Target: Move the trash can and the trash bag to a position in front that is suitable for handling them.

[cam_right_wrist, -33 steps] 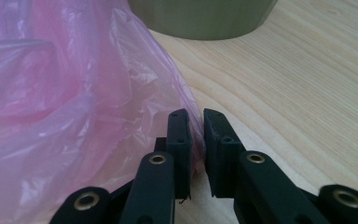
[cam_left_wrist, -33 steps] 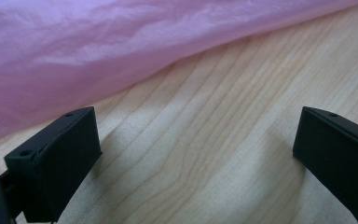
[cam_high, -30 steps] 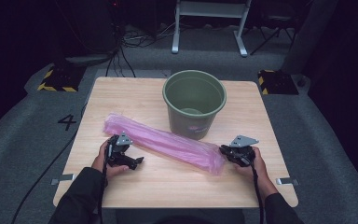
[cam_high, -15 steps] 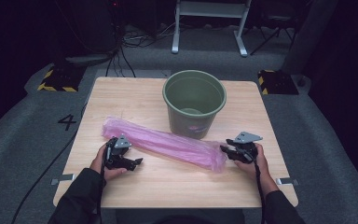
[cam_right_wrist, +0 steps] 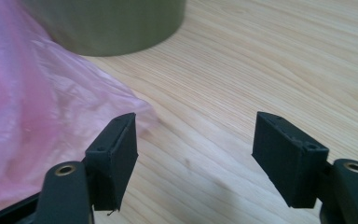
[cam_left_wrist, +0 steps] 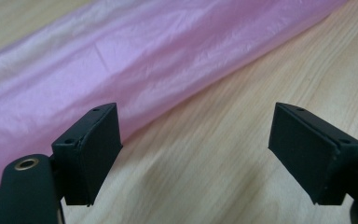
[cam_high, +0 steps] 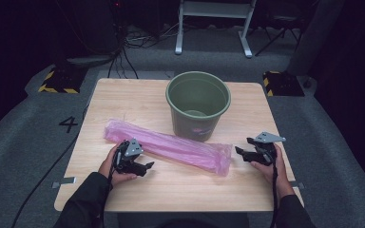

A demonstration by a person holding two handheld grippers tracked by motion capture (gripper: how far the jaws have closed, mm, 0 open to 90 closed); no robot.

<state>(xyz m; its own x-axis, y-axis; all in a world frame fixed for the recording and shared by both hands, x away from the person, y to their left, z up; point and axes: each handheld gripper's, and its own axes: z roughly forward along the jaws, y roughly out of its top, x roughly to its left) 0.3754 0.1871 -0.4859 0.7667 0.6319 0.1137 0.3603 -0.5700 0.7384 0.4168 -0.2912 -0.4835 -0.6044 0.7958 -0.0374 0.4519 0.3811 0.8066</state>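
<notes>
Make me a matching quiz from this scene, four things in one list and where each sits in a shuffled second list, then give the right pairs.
Things:
1. green bucket
2. pink plastic bag
3. left gripper
4. right gripper

Places:
A. lying slantwise across the middle of the table
B. near the bag's right end, jaws open
C. standing upright toward the far edge
D. at the bag's near side toward its left end, jaws open

Pairs: 1-C, 2-A, 3-D, 4-B
</notes>
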